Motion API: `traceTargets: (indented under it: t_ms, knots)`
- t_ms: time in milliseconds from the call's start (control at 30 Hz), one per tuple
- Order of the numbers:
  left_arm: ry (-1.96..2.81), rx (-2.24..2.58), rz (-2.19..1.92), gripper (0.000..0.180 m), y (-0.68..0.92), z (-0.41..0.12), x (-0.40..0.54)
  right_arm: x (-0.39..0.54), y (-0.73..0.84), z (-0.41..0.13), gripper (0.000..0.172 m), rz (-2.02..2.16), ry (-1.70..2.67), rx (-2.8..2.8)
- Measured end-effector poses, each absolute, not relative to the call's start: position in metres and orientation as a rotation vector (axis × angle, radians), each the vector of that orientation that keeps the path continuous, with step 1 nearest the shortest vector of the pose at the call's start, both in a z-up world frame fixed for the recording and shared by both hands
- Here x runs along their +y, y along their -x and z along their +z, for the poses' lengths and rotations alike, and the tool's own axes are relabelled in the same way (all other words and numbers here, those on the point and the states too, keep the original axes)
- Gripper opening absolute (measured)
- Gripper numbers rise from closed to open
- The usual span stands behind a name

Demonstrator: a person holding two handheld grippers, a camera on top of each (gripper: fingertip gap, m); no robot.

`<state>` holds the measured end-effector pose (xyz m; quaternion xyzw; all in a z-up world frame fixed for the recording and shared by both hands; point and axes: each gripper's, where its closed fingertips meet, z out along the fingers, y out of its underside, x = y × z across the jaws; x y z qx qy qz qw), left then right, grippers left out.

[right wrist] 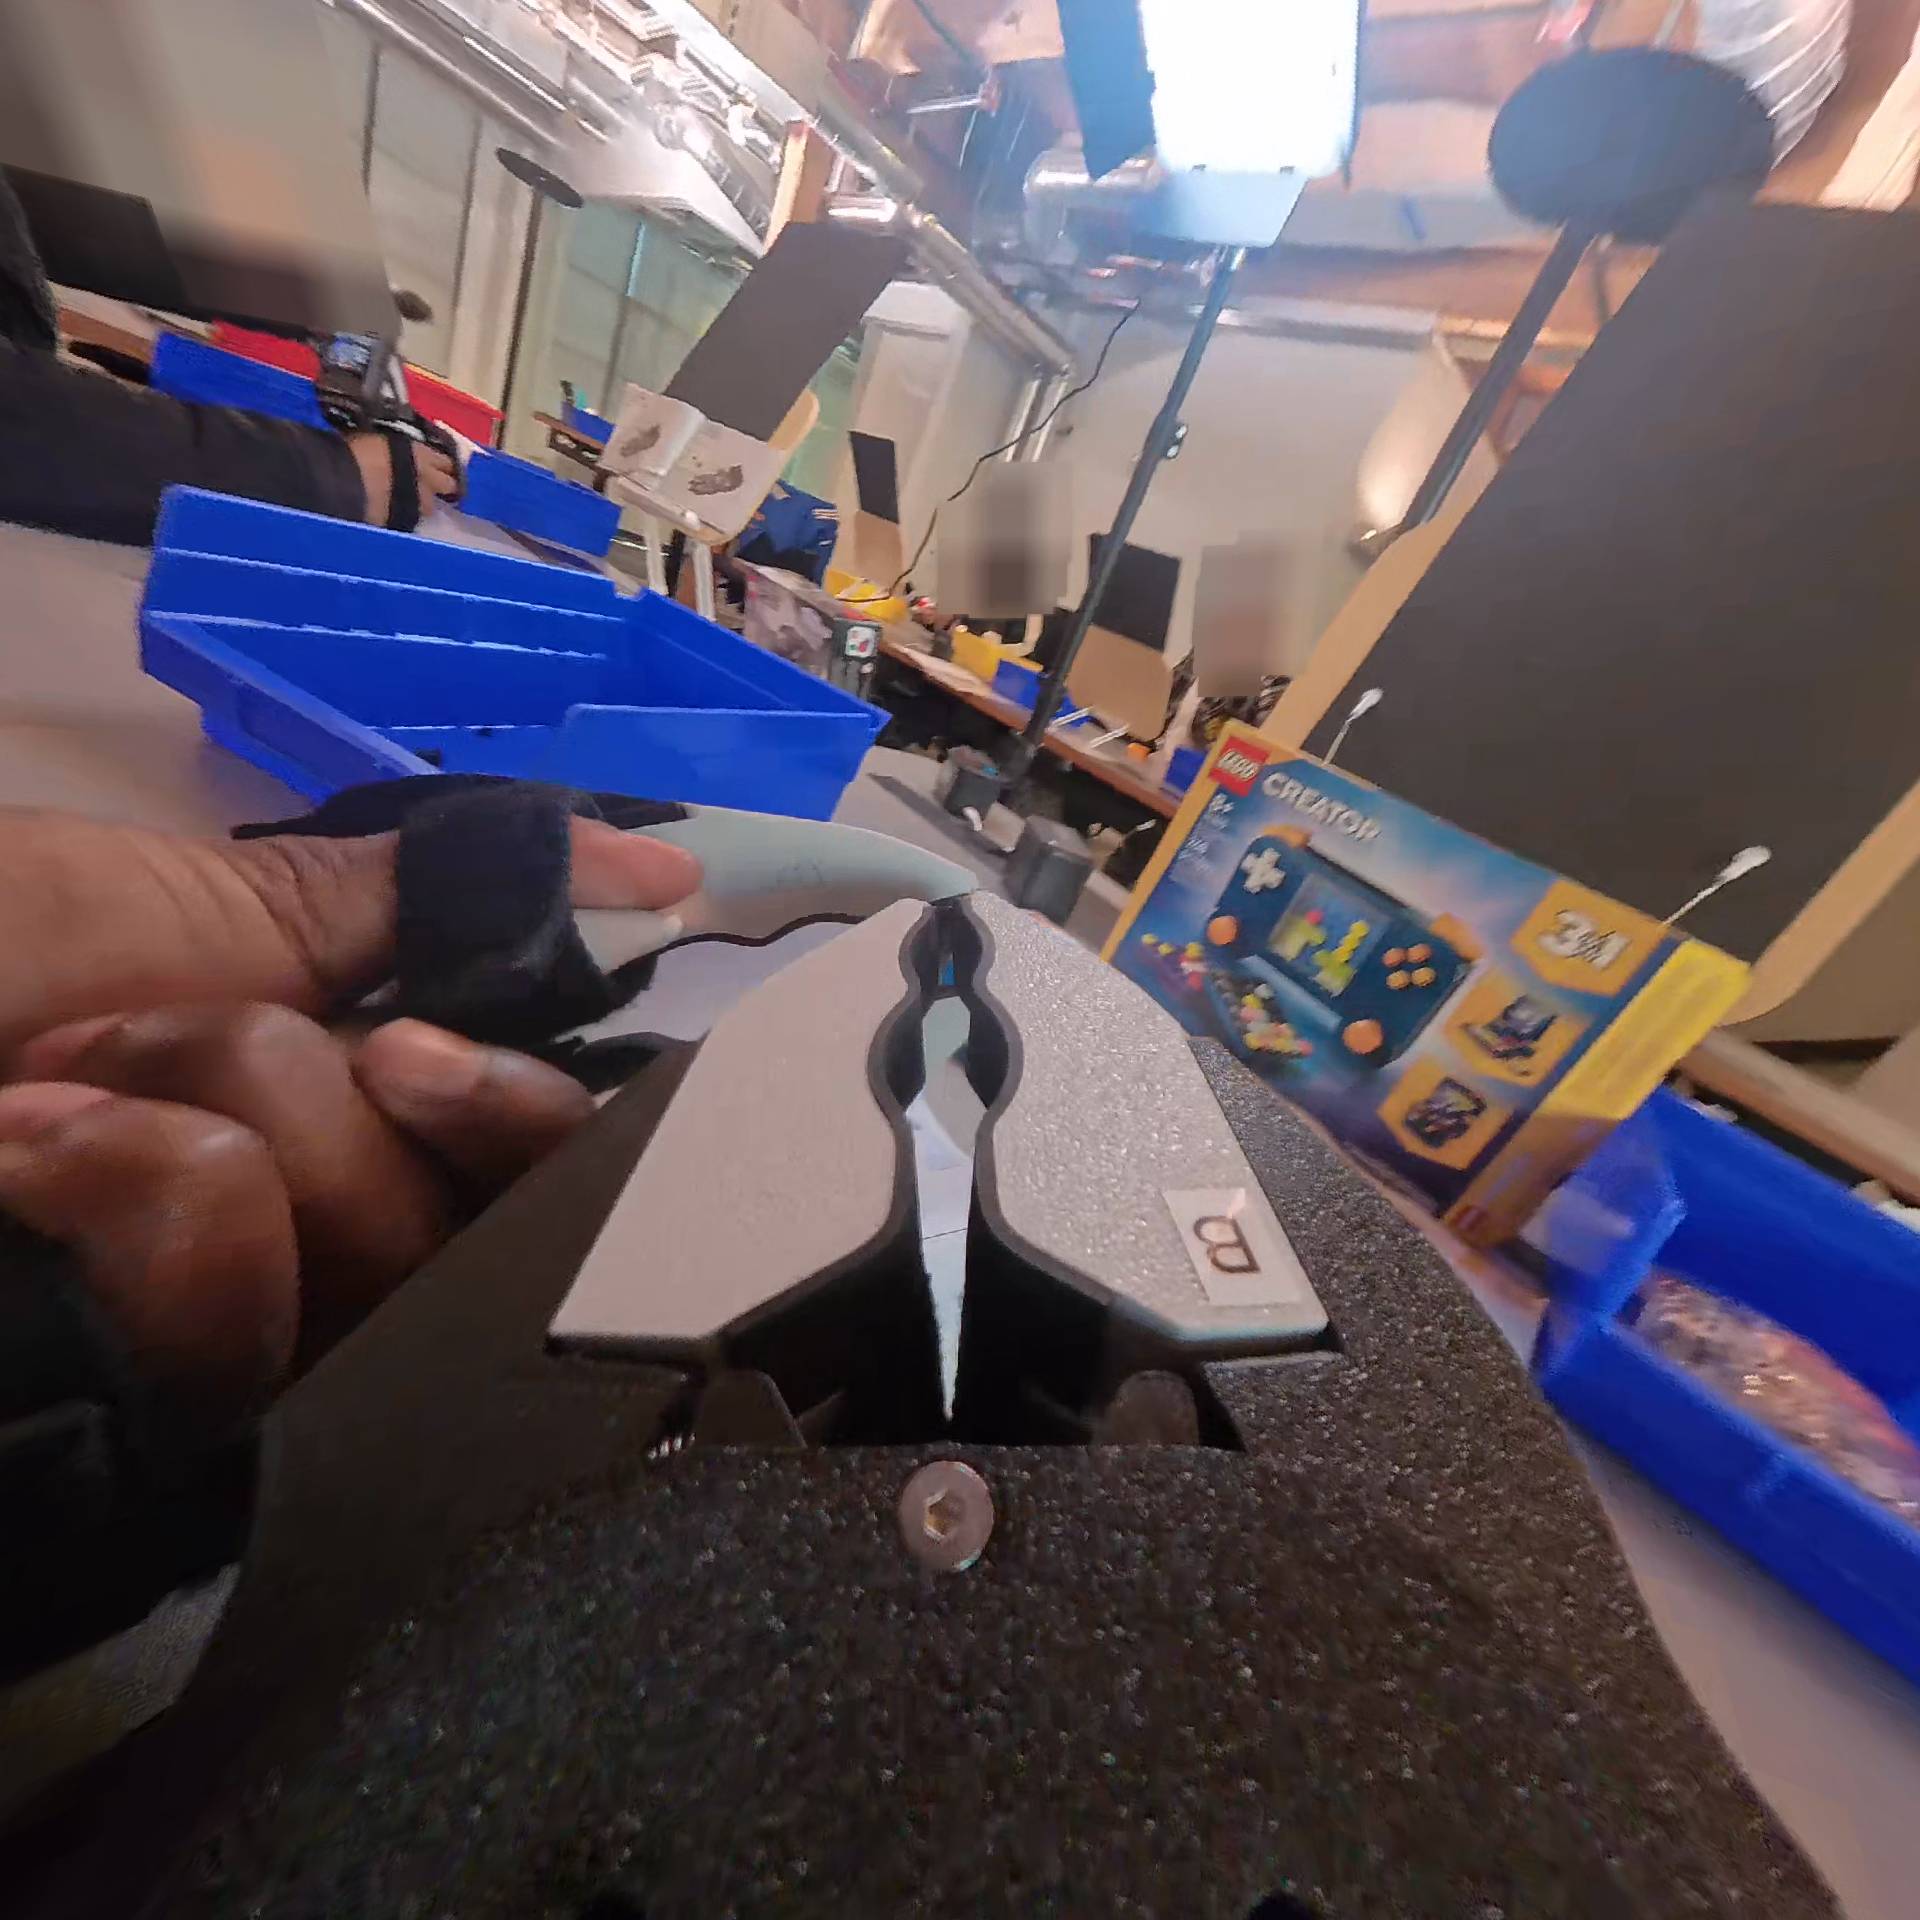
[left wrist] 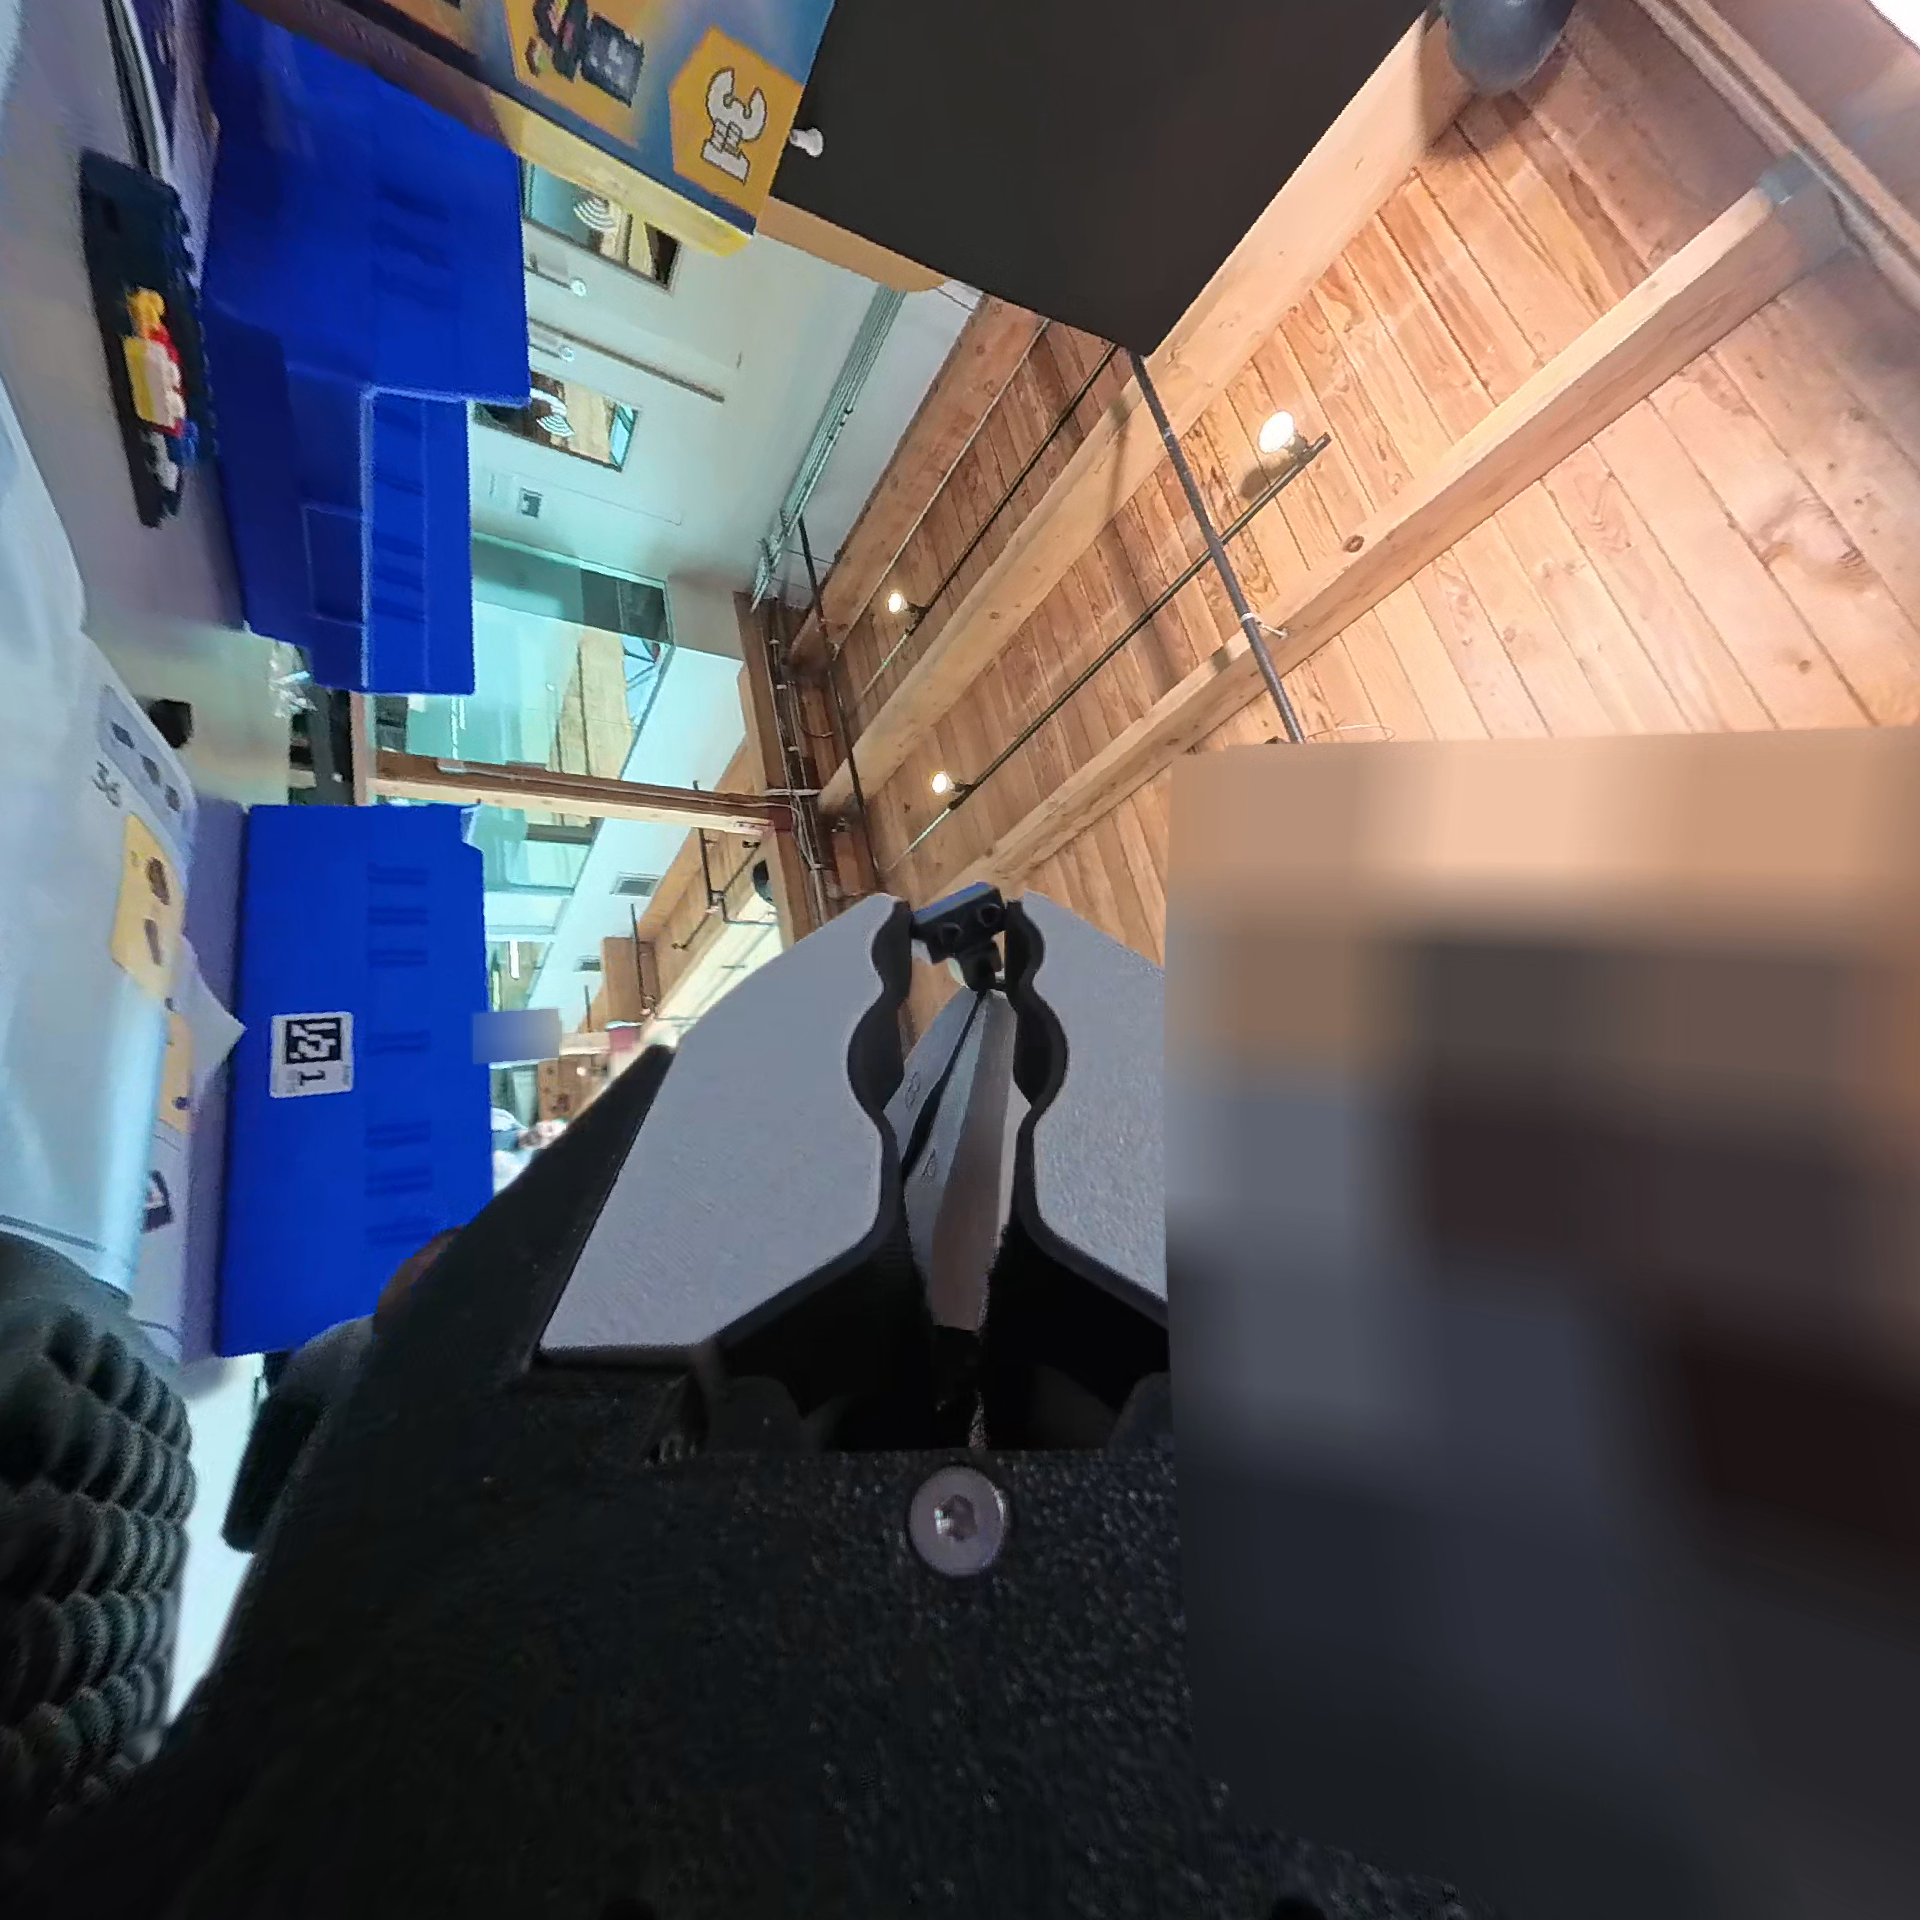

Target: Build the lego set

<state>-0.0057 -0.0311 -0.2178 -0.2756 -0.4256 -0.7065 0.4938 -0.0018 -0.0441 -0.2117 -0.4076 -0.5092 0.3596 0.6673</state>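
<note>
My left gripper (left wrist: 961, 920) points up toward the wooden ceiling and is shut on a small dark blue brick (left wrist: 958, 923) with two round studs, pinched at the fingertips. In the right wrist view, one grey finger of the left gripper (right wrist: 810, 862) comes in from the left with a gloved hand (right wrist: 312, 997) on it. My right gripper (right wrist: 945, 920) has its tips right at the left gripper's tips. Its jaws stand almost together on a thin dark piece (right wrist: 943, 966). In the left wrist view the right gripper's fingers (left wrist: 971, 1101) show edge-on just under the brick, with that small dark piece (left wrist: 980, 966) against it.
A black baseplate with yellow, white and red bricks (left wrist: 156, 353) lies beside blue divided bins (left wrist: 364, 343). Another blue bin (left wrist: 353, 1081) stands by an instruction booklet (left wrist: 145, 914). In the right wrist view there are a blue bin (right wrist: 499, 655), a toy box (right wrist: 1434, 997), a bin of parts (right wrist: 1766, 1392) and a light stand (right wrist: 1132, 540).
</note>
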Motion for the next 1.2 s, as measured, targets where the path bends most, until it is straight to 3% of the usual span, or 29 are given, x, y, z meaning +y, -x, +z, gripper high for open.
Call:
traceTargets:
  t_ms: [500, 933, 1200]
  knots:
    - [0.608, -1.056, -1.801, 0.017, 0.003, -0.213, -0.032, -0.041, 0.003, -0.206, 0.003, 1.093, 0.996, -1.042]
    - [0.61, -1.084, -1.775, 0.017, 0.004, -0.214, -0.026, -0.039, 0.005, -0.209, 0.003, 1.006, 0.981, -1.073]
    - [1.201, -0.558, -1.457, 0.017, -0.008, -0.229, -0.019, -0.023, -0.016, -0.223, 0.003, 1.337, 1.243, -1.158]
